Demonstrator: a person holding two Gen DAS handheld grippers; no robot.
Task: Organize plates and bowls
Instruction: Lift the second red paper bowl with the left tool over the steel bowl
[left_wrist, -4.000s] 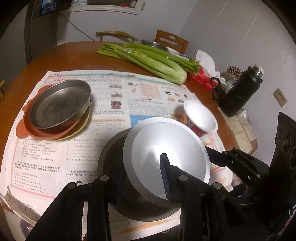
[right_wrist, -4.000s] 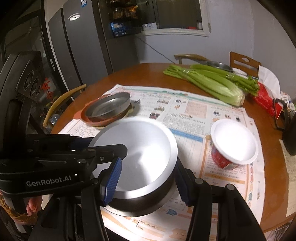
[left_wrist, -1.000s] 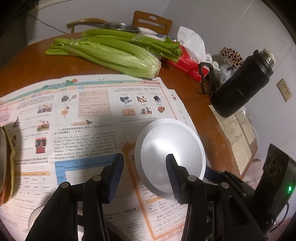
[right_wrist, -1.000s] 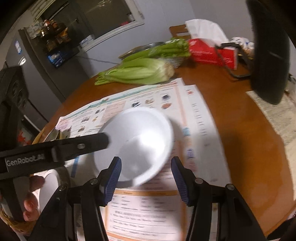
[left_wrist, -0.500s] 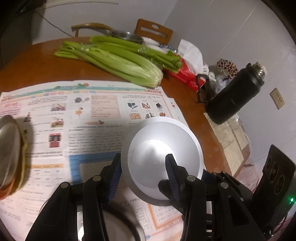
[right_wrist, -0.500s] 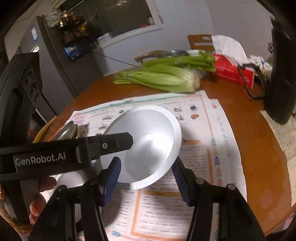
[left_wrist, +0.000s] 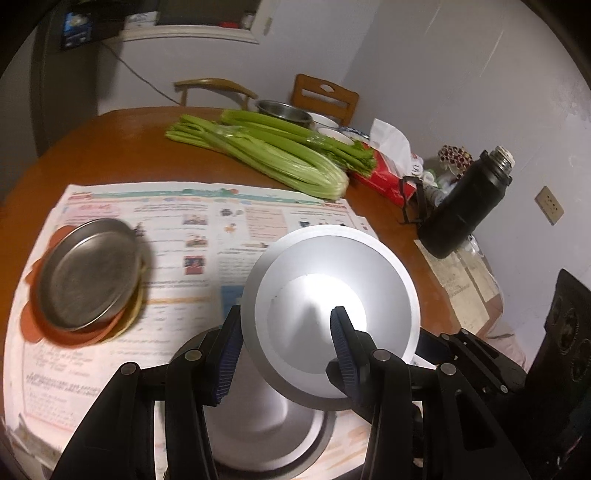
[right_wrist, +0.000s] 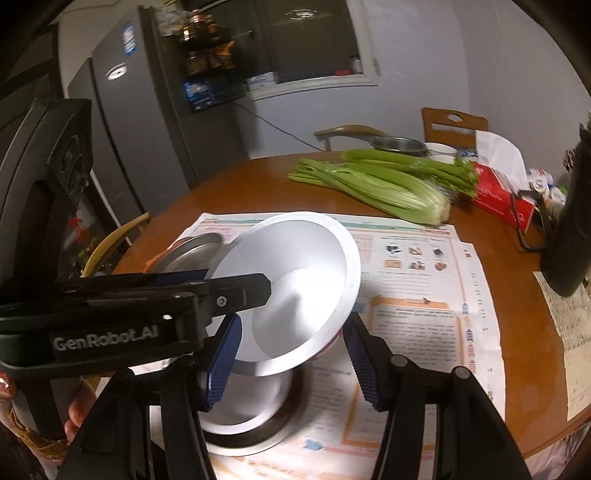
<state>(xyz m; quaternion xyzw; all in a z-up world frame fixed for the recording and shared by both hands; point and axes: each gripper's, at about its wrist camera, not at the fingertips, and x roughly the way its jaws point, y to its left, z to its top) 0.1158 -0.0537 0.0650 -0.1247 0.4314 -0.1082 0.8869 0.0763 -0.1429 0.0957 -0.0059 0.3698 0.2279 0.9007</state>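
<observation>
Both grippers hold a white bowl (left_wrist: 332, 295) tilted above a larger metal bowl (left_wrist: 258, 439) near the table's front. My left gripper (left_wrist: 284, 354) grips the white bowl's near rim. In the right wrist view my right gripper (right_wrist: 291, 358) stands around the same white bowl (right_wrist: 295, 288), over the metal bowl (right_wrist: 255, 417). A stack of plates topped by a steel plate (left_wrist: 88, 269) lies at the left on the newspaper (left_wrist: 207, 221); it also shows in the right wrist view (right_wrist: 192, 247).
Celery (left_wrist: 266, 151) lies across the far table. A red tissue box (left_wrist: 388, 177), a black flask (left_wrist: 465, 206) and small items stand at the right. A steel bowl (left_wrist: 284, 109) and chairs are at the back. A fridge (right_wrist: 147, 110) stands behind.
The white bowl has been lifted off the newspaper at the right and carried left and nearer, now above the metal bowl. The plate stack has come back into view.
</observation>
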